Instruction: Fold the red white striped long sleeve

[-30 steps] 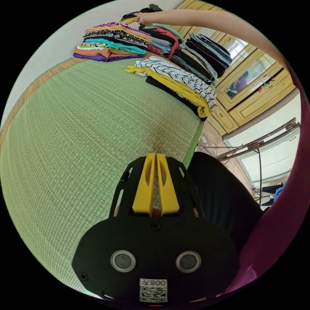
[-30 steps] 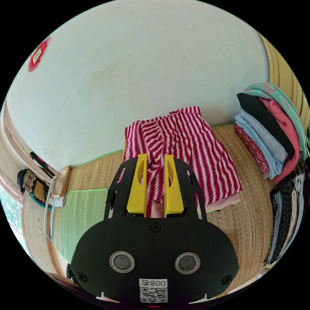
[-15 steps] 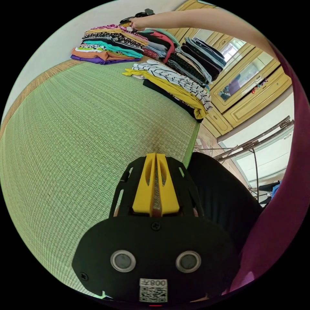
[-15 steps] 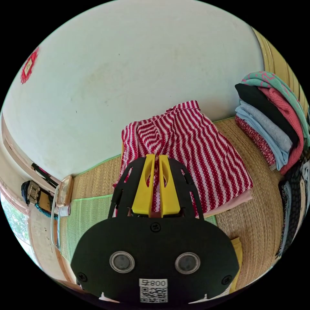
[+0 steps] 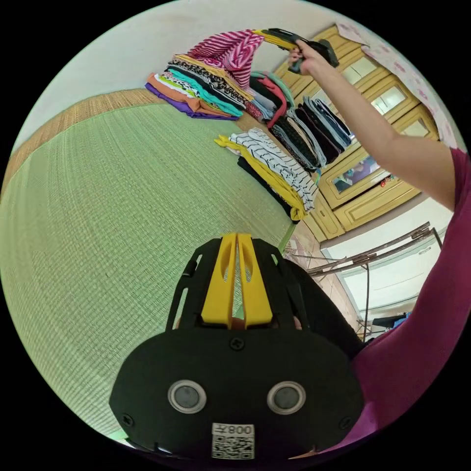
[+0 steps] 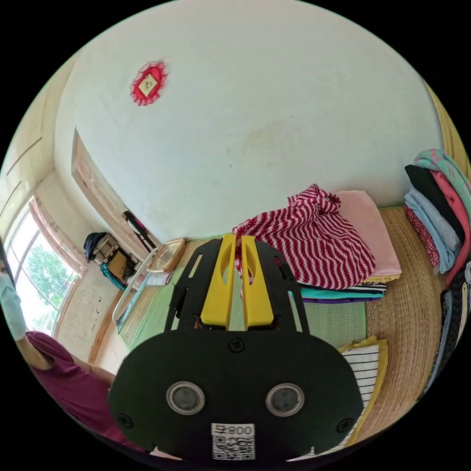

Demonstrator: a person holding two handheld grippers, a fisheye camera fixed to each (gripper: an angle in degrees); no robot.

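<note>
Looking through the left gripper view, the left gripper [image 5: 237, 279] hovers over the bare green mat [image 5: 108, 206], jaws pressed together on nothing, while at the mat's far edge the right gripper [image 5: 274, 37] lifts the red white striped long sleeve [image 5: 228, 49] off a clothes stack [image 5: 196, 88]. Turning to the right gripper view, the jaws pinch a bunched edge of the shirt [image 6: 314, 235], which trails onto a pink garment [image 6: 370, 225]; by my judgement folding has not begun, and spreading it flat remains.

Pale plaster wall [image 6: 274, 108]; green woven mat [image 5: 98, 206] underfoot; yellow cabinets [image 5: 373, 196]; bright window [image 6: 39, 274].
</note>
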